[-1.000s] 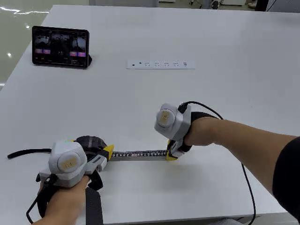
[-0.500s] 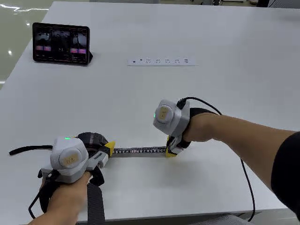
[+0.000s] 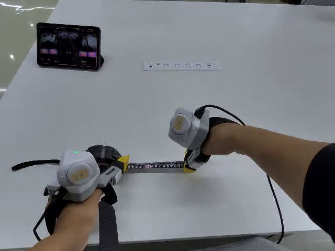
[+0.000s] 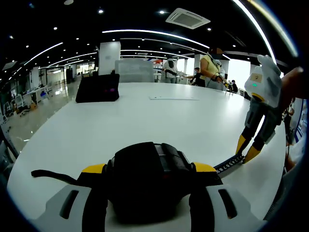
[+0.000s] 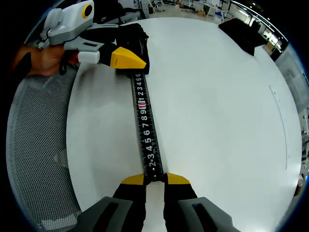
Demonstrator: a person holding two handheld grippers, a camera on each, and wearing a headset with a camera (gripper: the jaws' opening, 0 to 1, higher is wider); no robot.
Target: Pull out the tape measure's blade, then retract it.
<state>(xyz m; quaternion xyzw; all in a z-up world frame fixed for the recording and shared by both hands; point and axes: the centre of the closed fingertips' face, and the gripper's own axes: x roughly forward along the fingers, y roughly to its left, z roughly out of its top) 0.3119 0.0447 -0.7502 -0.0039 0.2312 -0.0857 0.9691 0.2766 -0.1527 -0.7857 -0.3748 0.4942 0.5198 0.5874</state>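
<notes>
The black tape measure case [image 3: 104, 157] sits near the table's front left, and my left gripper [image 3: 121, 163] is shut on the case [image 4: 147, 176]. Its blade [image 3: 154, 166] lies flat on the table, running right to my right gripper [image 3: 188, 167], which is shut on the blade's tip. In the right gripper view the numbered blade [image 5: 146, 137] stretches from my yellow-tipped right gripper [image 5: 154, 180] up to the case [image 5: 133, 41] and the left gripper [image 5: 126, 59]. The right gripper [image 4: 246, 151] shows at the right of the left gripper view. A black strap [image 3: 34, 164] trails left of the case.
A dark tablet [image 3: 68, 46] stands at the table's [image 3: 251, 63] back left. A white power strip [image 3: 181, 66] lies flat at the back middle. A black cable [image 3: 275, 201] hangs from the right gripper over the front edge. People stand far off in the left gripper view.
The right gripper has moved left toward the case, and the exposed blade between the two grippers is shorter than before. The left gripper and the case have stayed put.
</notes>
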